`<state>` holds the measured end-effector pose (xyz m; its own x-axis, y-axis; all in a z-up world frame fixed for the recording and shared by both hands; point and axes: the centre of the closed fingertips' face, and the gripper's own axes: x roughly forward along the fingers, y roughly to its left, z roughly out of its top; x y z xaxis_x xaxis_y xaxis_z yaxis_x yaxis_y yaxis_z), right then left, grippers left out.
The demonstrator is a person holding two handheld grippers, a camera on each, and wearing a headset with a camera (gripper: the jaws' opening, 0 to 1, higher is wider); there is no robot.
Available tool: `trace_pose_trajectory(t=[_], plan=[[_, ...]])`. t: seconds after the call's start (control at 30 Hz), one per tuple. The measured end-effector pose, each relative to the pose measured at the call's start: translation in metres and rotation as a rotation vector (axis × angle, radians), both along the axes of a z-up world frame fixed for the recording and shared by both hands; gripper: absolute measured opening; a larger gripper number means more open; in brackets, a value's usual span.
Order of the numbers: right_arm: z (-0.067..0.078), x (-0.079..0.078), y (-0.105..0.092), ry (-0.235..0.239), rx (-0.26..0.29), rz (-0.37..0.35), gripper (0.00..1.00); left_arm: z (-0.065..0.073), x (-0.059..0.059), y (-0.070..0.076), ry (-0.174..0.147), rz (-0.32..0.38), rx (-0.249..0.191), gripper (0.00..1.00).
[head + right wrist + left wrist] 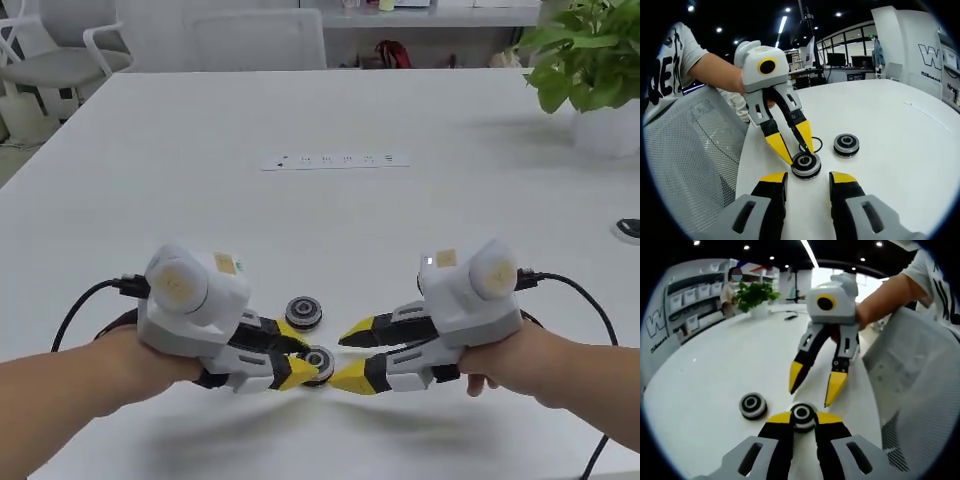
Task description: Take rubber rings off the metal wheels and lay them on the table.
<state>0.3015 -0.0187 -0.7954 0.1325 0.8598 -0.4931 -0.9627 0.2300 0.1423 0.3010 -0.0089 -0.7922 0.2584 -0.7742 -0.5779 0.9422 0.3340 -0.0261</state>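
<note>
A metal wheel (320, 362) with a black rubber ring lies near the table's front edge. My left gripper (304, 357) is shut on the wheel (802, 416), its yellow tips on either side. My right gripper (342, 360) faces it from the right, open, its tips a little short of the wheel (806, 165). In the left gripper view the right gripper (816, 384) hangs open just beyond the wheel. A second wheel (304, 312) (753, 405) (846, 144) lies flat just behind. A thin black loop (820, 144) lies on the table behind the left gripper (797, 150).
The white table (330, 220) stretches far ahead. A label strip (335, 160) lies mid-table. A potted plant (600, 110) stands at the back right, with a small dark object (628, 228) at the right edge. Chairs (60, 60) stand beyond the far side.
</note>
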Motion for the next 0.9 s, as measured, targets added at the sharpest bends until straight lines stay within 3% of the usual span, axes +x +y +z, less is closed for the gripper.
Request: trace_pose_trajectory(t=[0.33,0.9], plan=[[-0.0003,-0.0004,0.0016,0.0,0.0,0.001,0.31,-0.0006,0.0022,-0.0005,-0.027,0.028,0.008,0.14],[-0.0013,-0.0033,0.0054,-0.011,-0.008,0.004,0.3,-0.0002,0.0016,0.0003,-0.036,0.046,0.01,0.14]])
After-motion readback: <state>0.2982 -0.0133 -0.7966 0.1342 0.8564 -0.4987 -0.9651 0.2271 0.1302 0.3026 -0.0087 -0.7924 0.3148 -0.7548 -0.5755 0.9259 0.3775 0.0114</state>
